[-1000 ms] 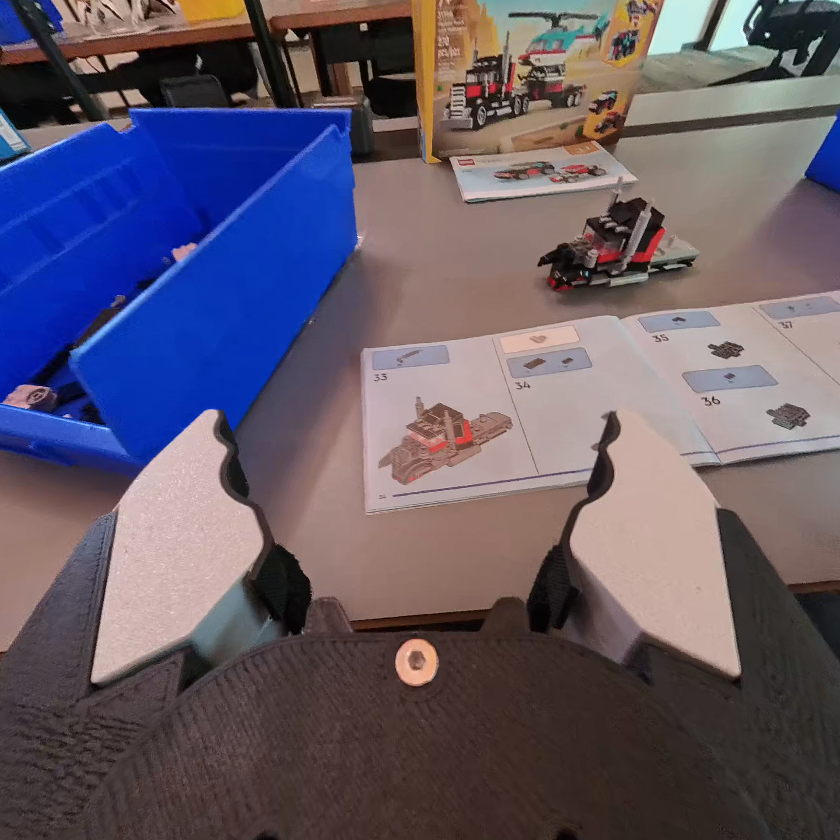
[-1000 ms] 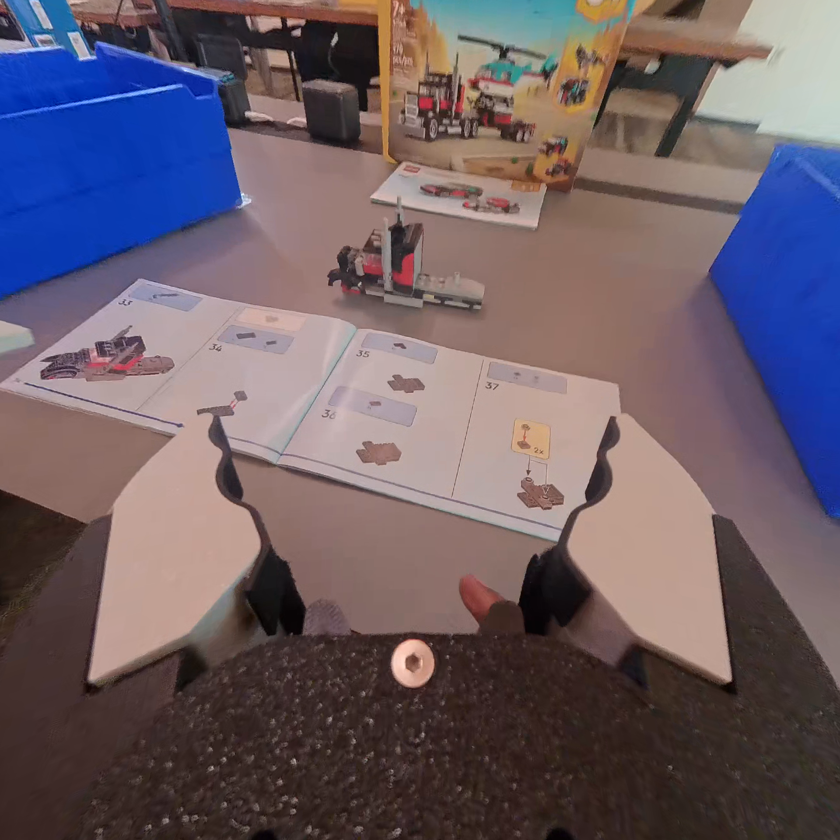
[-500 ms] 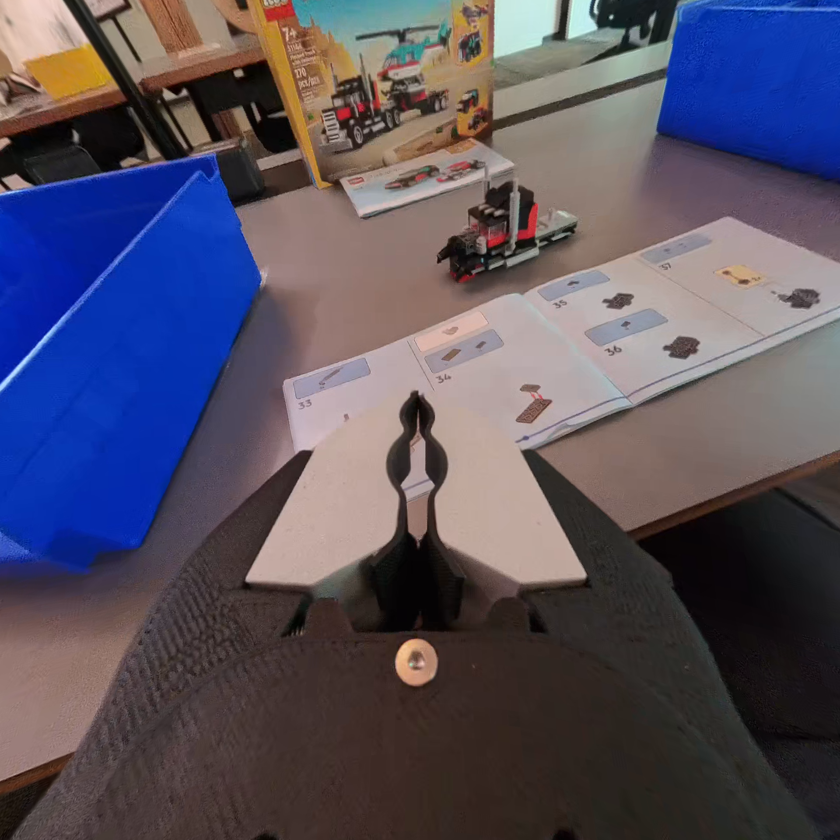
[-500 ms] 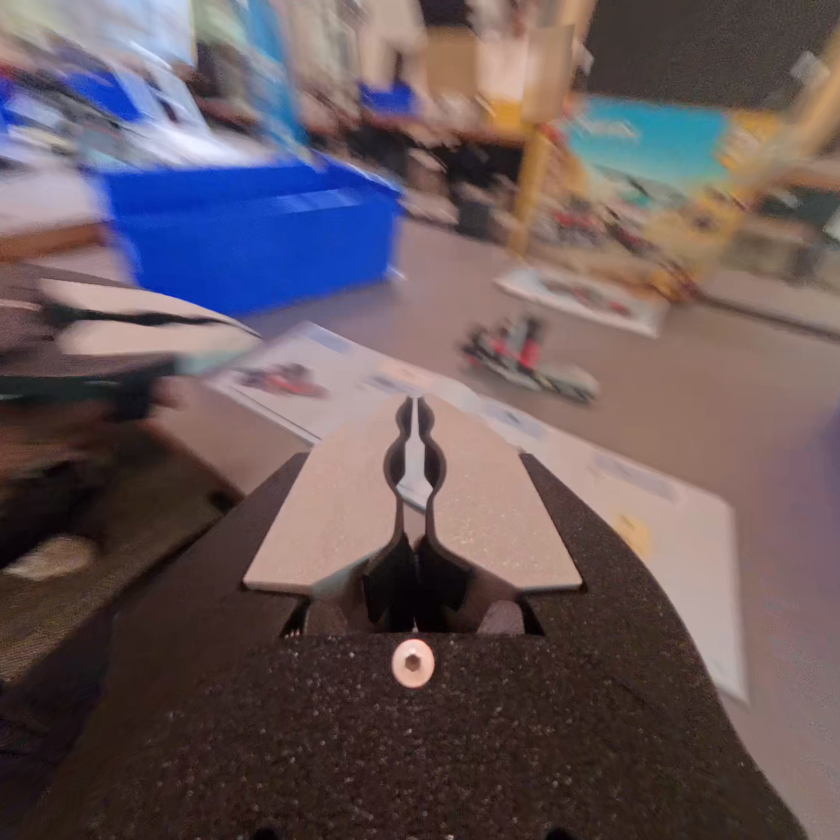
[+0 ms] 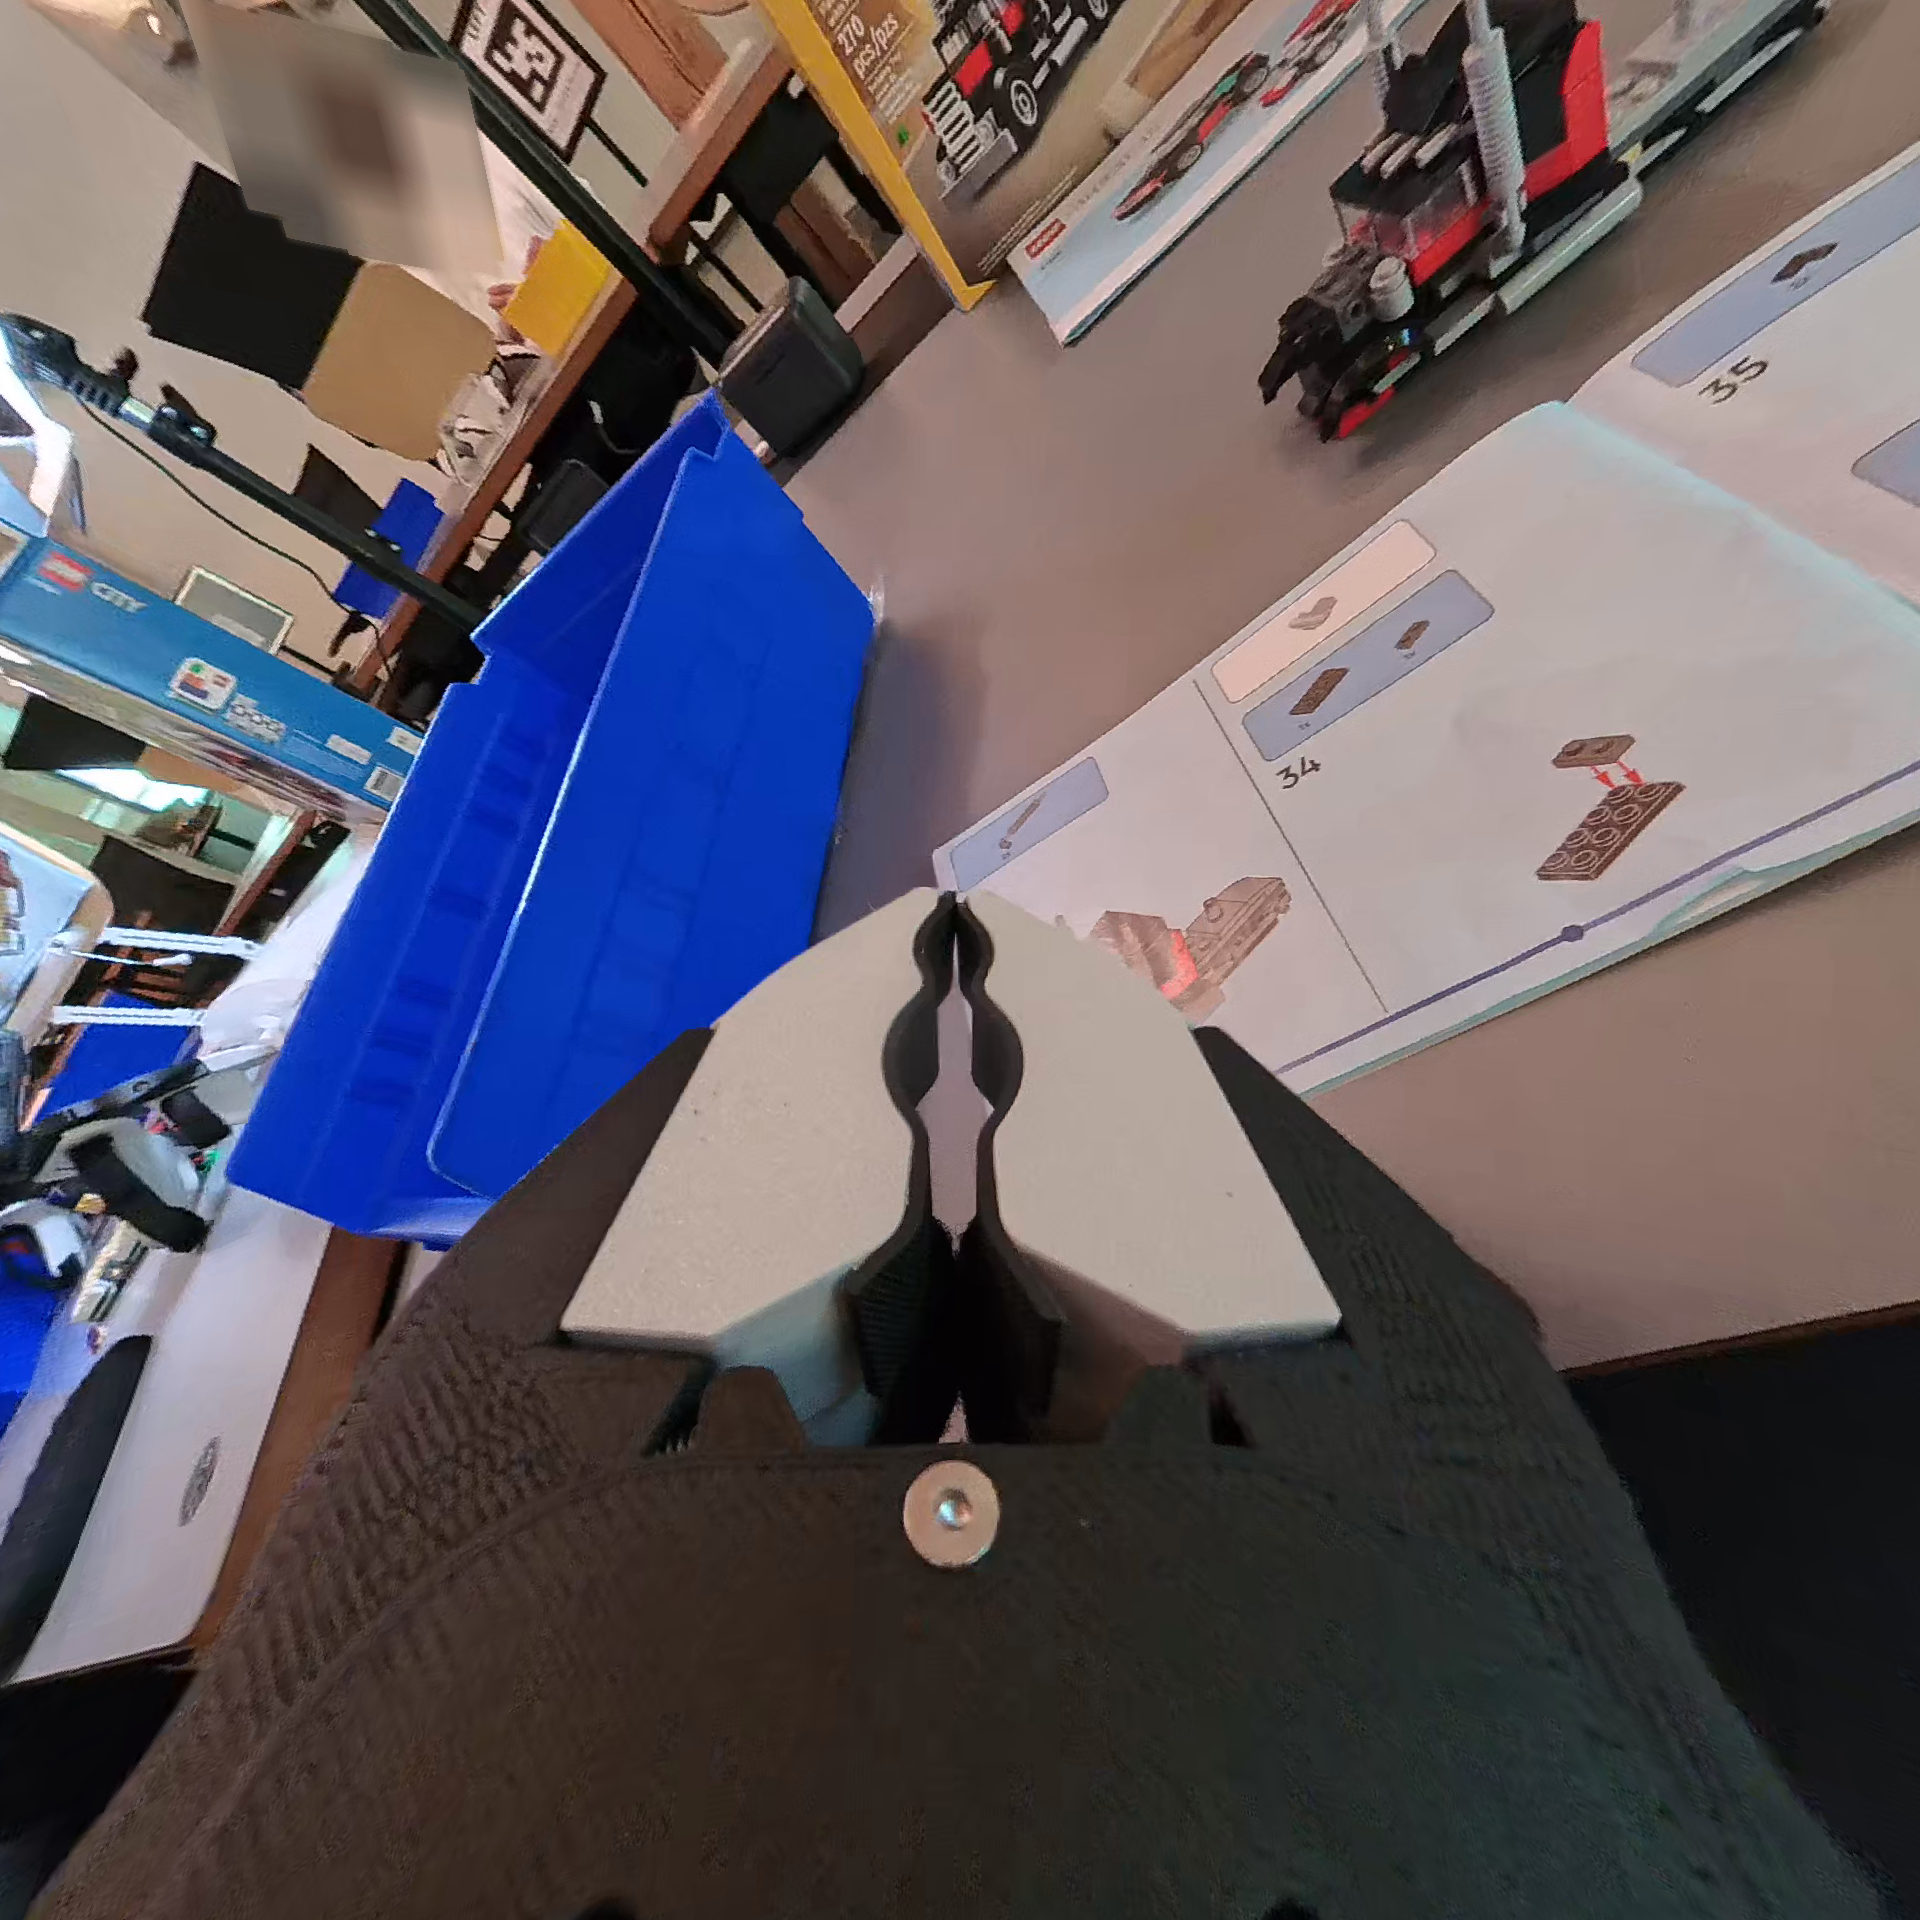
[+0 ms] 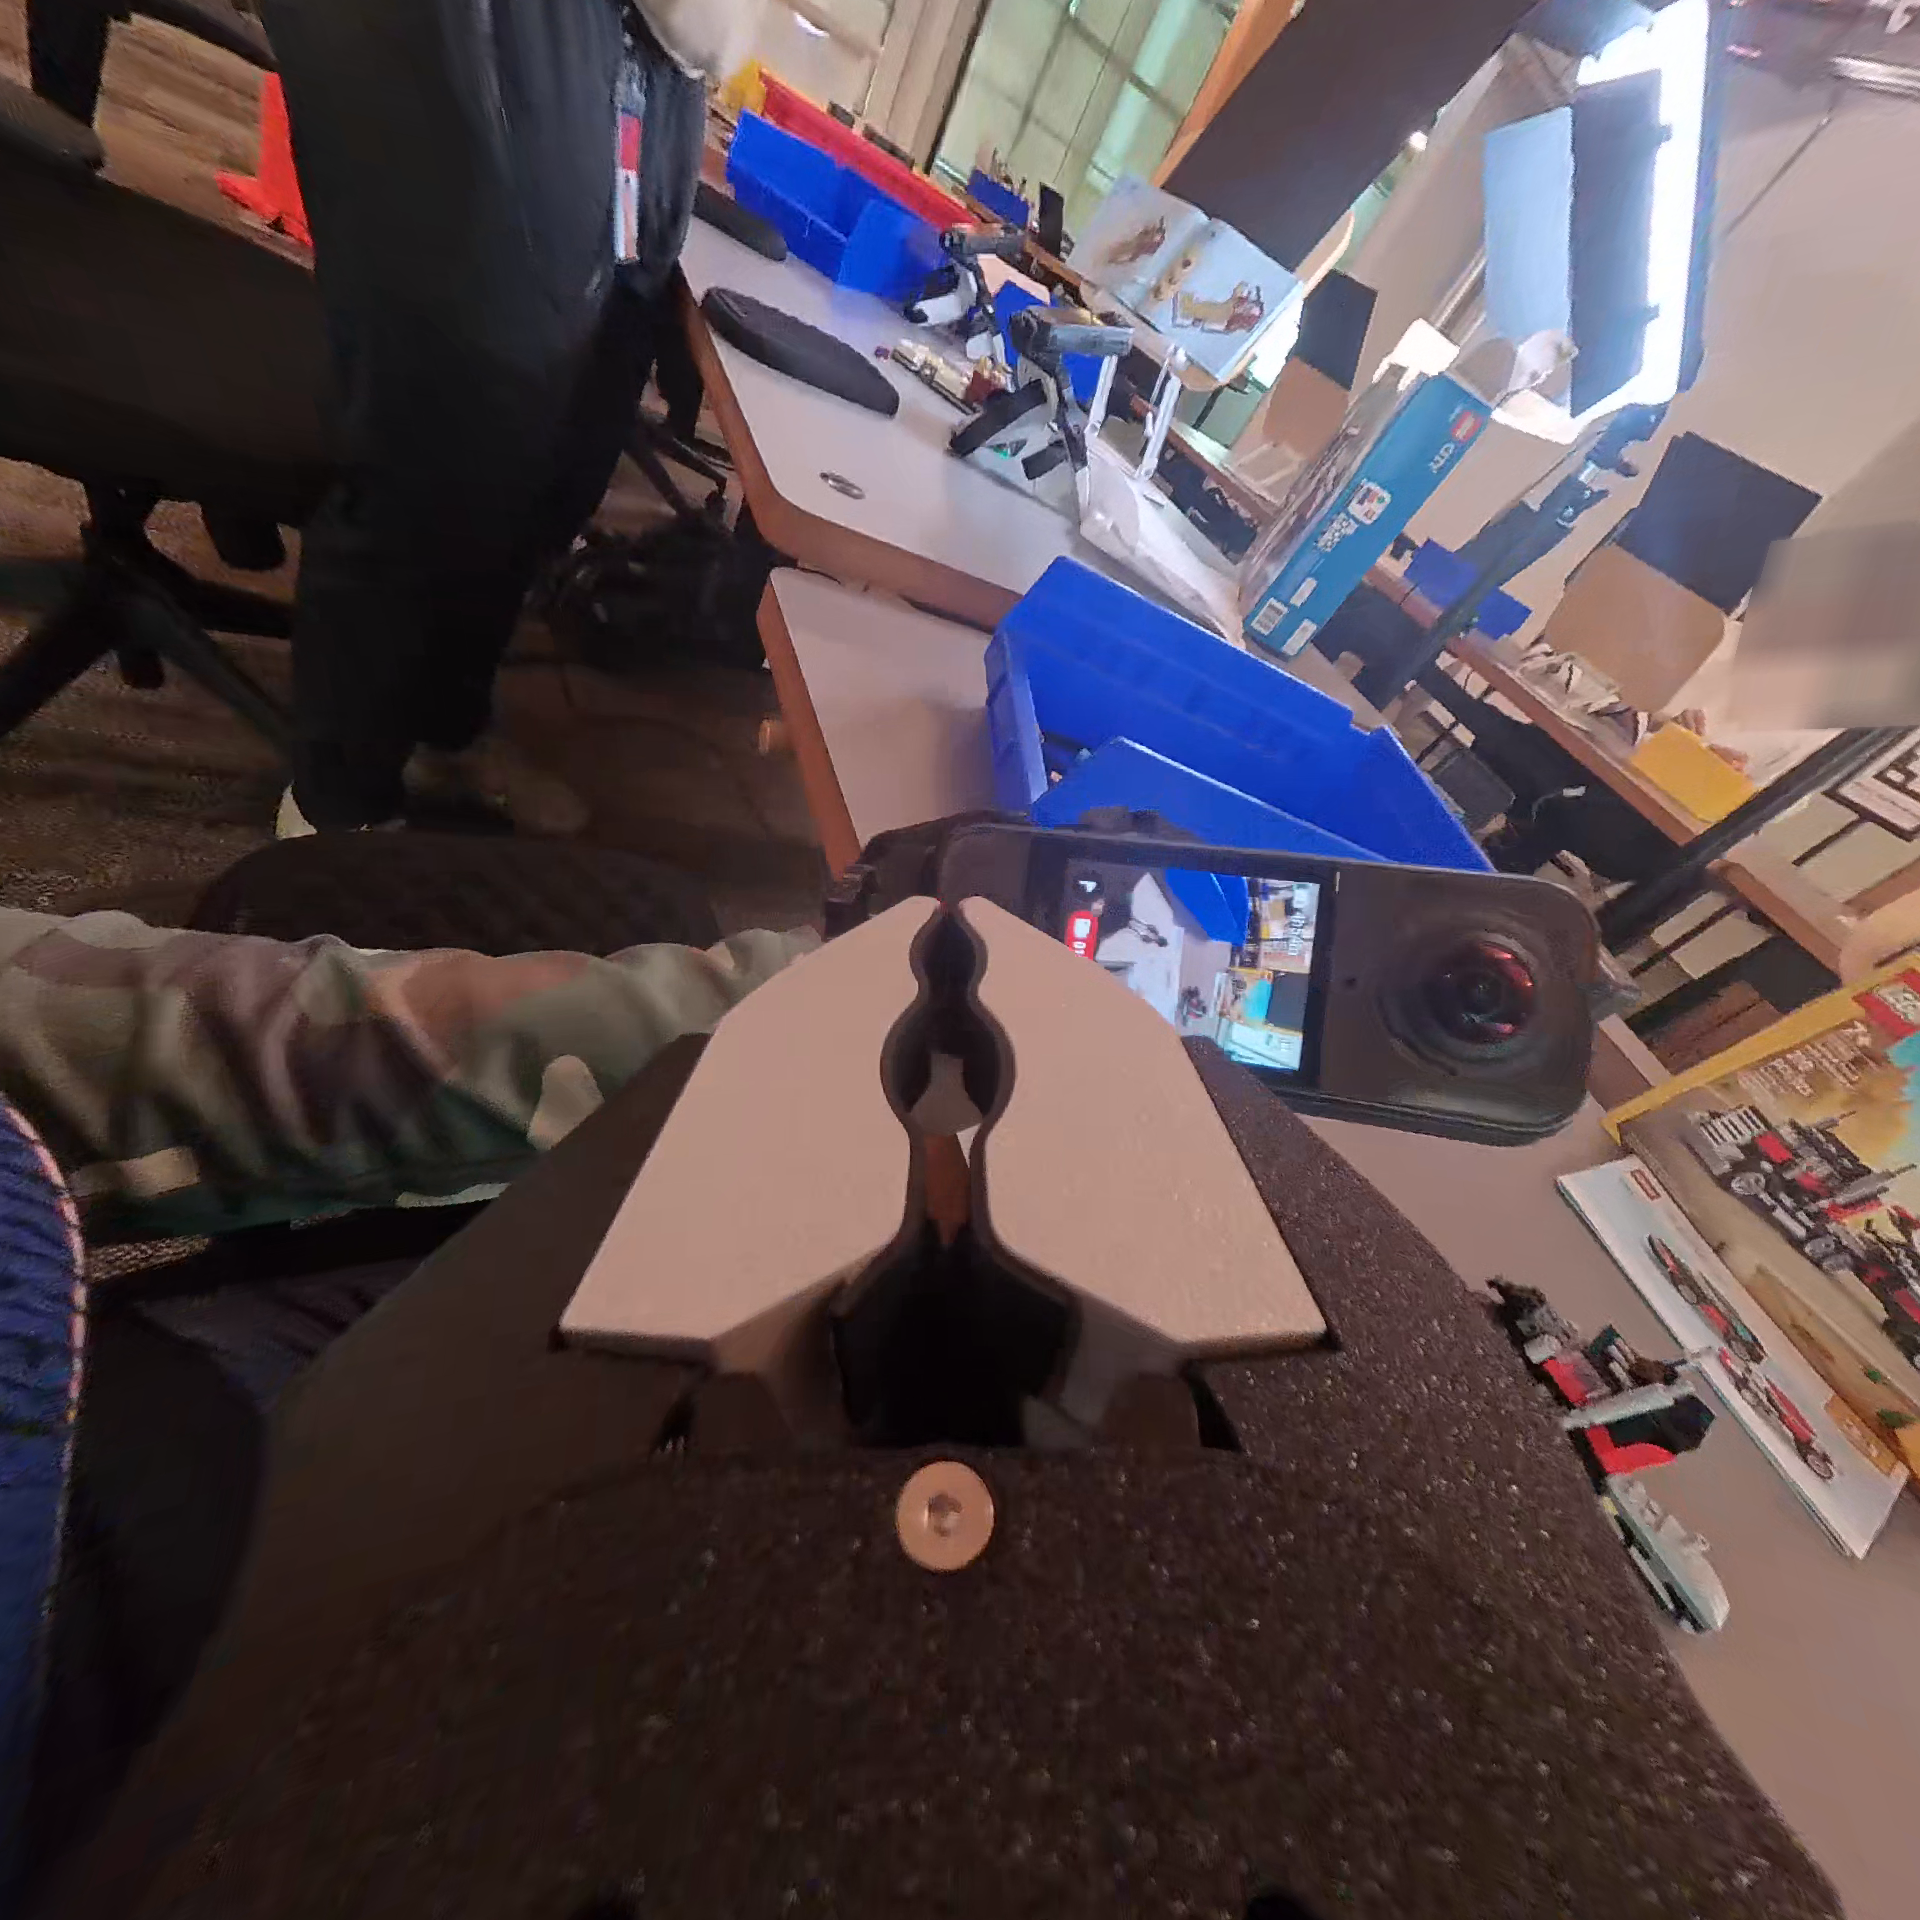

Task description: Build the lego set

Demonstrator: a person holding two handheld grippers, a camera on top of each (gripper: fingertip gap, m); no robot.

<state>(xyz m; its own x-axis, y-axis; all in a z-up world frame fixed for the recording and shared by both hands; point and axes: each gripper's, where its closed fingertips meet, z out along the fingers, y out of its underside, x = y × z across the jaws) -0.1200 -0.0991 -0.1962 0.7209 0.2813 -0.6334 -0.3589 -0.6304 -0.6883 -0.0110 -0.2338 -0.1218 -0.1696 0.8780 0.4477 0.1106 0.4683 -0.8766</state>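
Note:
My left gripper (image 5: 954,906) is shut with nothing between its pads. It hangs rolled to one side above the near left corner of an open instruction booklet (image 5: 1455,790) on the grey table (image 5: 1091,499). A blue bin (image 5: 623,831) stands to its left. A small black and red brick truck (image 5: 1455,208) sits beyond the booklet. My right gripper (image 6: 948,906) is shut on nothing and points left, off the table's end. The left gripper's camera (image 6: 1351,987) and a camouflage sleeve (image 6: 312,1039) lie just ahead of it. The truck also shows in the right wrist view (image 6: 1621,1455).
A toy set box (image 5: 1018,94) and a second booklet (image 5: 1195,177) lie at the table's back. A person in dark clothes (image 6: 468,364) and an office chair (image 6: 125,416) stand beyond the table's end. Another table (image 6: 935,457) carries bins and gear. Some 20 centimeters of space lies between my two pairs of fingers.
Both grippers went from wide open to shut, their pads meeting on air. Both have since rolled and swung: the left toward the booklet's corner, the right to the left toward the left gripper.

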